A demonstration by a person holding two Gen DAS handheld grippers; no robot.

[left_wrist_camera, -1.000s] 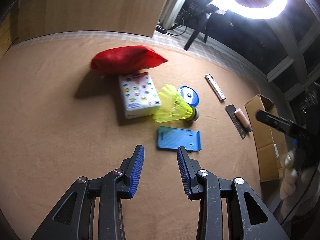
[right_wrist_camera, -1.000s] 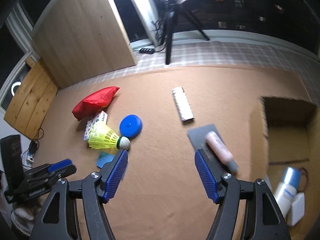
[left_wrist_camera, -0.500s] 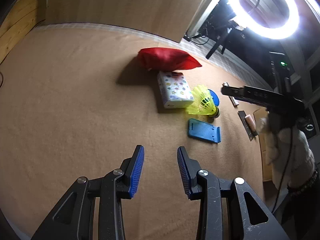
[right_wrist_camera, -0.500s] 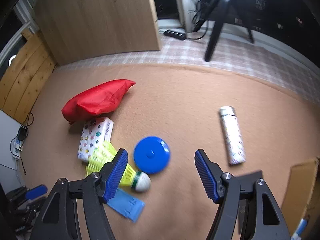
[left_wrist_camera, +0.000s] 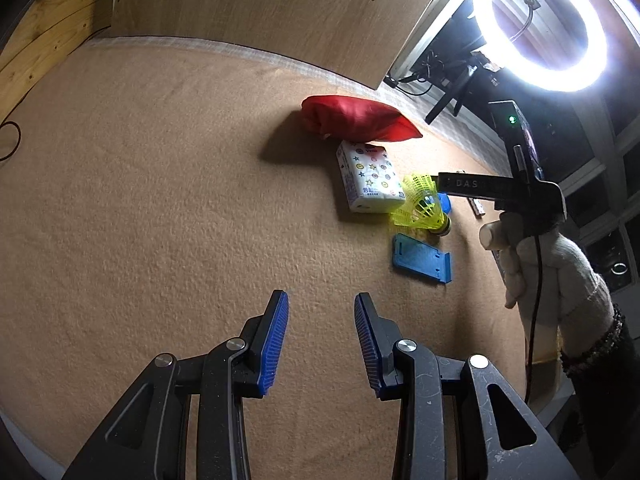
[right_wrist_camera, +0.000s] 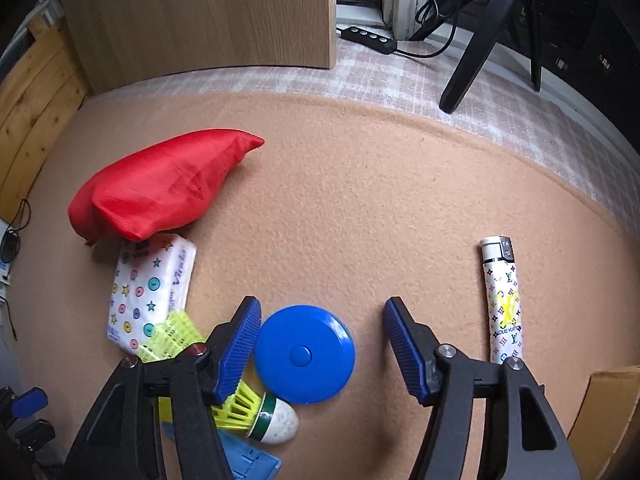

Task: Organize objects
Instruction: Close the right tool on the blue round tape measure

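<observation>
A round blue disc (right_wrist_camera: 304, 354) lies on the tan carpet between the fingers of my right gripper (right_wrist_camera: 322, 306). The jaws are closing; the left pad is right at the disc's edge and the right pad stands apart from it. A yellow shuttlecock (right_wrist_camera: 240, 408) and a blue phone stand (right_wrist_camera: 248, 460) lie under the left finger. A patterned tissue pack (right_wrist_camera: 148, 292) and a red pouch (right_wrist_camera: 160, 188) lie to the left, a patterned lighter (right_wrist_camera: 504, 304) to the right. My left gripper (left_wrist_camera: 320, 300) hangs open and empty over bare carpet, short of the phone stand (left_wrist_camera: 422, 258).
A gloved hand (left_wrist_camera: 552, 264) holds the right gripper (left_wrist_camera: 444, 186) over the shuttlecock (left_wrist_camera: 420, 208). A cardboard box (right_wrist_camera: 612, 400) sits at the right edge. Behind the carpet stand a wooden panel (right_wrist_camera: 200, 16), a tripod (right_wrist_camera: 476, 52), a power strip (right_wrist_camera: 368, 38) and a ring light (left_wrist_camera: 536, 28).
My right gripper moved left from the pink tube to the blue disc, came lower, and its jaws narrowed. My left gripper drew back leftward, so the objects now sit farther away on the right.
</observation>
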